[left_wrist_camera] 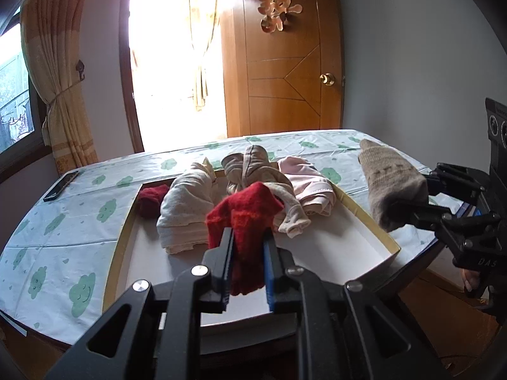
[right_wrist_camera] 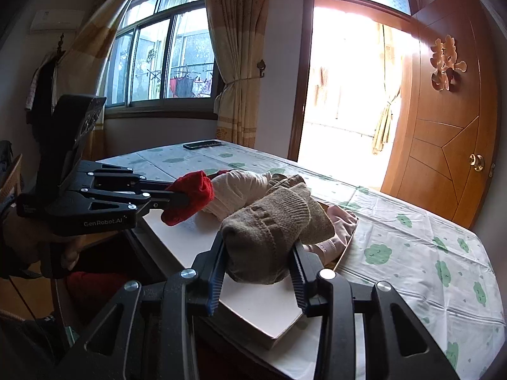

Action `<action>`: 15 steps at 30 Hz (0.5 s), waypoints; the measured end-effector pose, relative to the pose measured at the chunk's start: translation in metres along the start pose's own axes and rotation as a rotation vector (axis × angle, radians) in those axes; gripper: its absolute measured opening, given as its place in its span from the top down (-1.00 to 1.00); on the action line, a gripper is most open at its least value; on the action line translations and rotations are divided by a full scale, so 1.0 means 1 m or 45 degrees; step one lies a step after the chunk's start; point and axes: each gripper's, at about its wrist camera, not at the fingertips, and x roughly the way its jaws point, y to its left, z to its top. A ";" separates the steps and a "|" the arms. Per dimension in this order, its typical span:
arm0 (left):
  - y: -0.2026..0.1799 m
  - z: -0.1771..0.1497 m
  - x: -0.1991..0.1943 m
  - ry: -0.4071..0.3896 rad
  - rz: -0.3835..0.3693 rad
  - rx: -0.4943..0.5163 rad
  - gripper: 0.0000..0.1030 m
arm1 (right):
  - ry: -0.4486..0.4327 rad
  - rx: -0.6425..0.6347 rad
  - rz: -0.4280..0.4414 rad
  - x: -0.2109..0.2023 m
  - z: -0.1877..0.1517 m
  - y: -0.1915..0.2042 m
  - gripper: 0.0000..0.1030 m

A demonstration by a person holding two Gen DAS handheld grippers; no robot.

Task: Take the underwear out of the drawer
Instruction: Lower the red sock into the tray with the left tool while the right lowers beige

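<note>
Two grippers are loaded: the left gripper [left_wrist_camera: 248, 237] clamps a red knit piece [left_wrist_camera: 242, 218], the right gripper [right_wrist_camera: 258, 264] a bulky brown one [right_wrist_camera: 269, 231], both above the drawer [left_wrist_camera: 370, 221] on the counter [left_wrist_camera: 63, 221]. Dangling ends could snag the cream bundle [left_wrist_camera: 187, 202]; the thick brown roll might slip out.

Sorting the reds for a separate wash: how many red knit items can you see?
2. One red sock is clamped in the left tongs; another red piece lies in the box's far left corner. More may hide under the pile.
</note>
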 end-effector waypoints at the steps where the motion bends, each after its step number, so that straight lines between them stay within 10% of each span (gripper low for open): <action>1: 0.001 0.002 0.005 0.016 0.006 -0.004 0.72 | 0.014 -0.005 -0.007 0.005 0.001 -0.002 0.23; 15: 0.018 0.027 0.063 0.220 0.011 -0.153 0.72 | 0.227 -0.156 -0.056 0.060 0.005 0.003 0.23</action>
